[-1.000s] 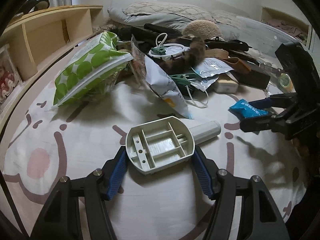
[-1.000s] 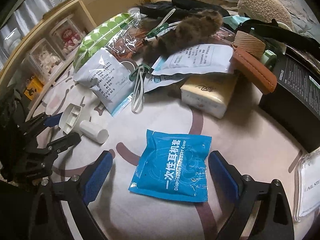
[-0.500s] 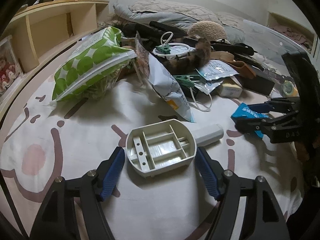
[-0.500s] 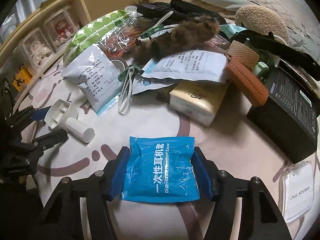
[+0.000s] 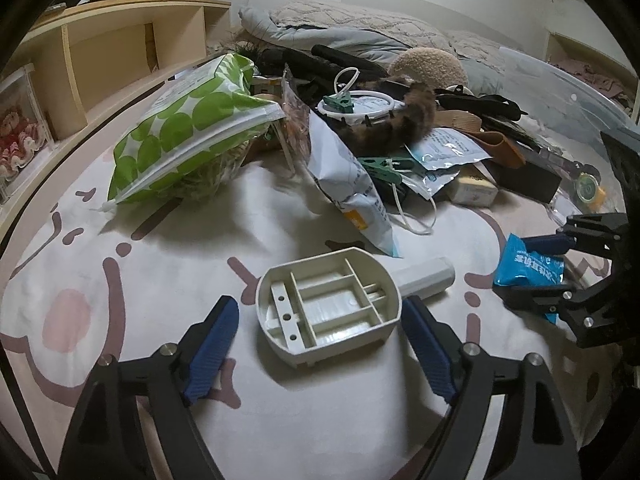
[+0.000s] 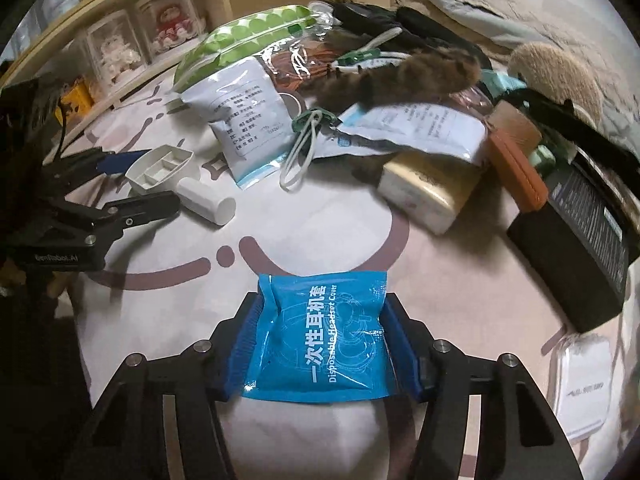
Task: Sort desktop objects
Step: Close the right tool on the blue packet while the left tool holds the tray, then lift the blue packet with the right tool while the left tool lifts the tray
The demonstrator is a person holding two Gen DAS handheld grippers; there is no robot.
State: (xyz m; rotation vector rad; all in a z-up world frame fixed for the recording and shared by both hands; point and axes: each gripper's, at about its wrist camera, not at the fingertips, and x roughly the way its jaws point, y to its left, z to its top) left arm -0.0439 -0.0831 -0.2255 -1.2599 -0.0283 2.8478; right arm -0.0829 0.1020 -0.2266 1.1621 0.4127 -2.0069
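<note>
Cluttered bedsheet (image 5: 168, 280). Right gripper (image 6: 322, 344) pinches blue packet (image 6: 320, 340) across its width; left gripper (image 5: 320, 340) jaws opening, tray (image 5: 328, 304) loose between them, handle pointing right.

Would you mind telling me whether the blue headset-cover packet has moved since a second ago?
Yes. The blue headset-cover packet lay flat between wide jaws; now the right gripper clamps its sides, and it has risen off the printed cloth, its far edge lifted.

left claw (image 5: 320, 344): black frame | blue ribbed pads | silver screws | right claw (image 6: 326, 350): same
</note>
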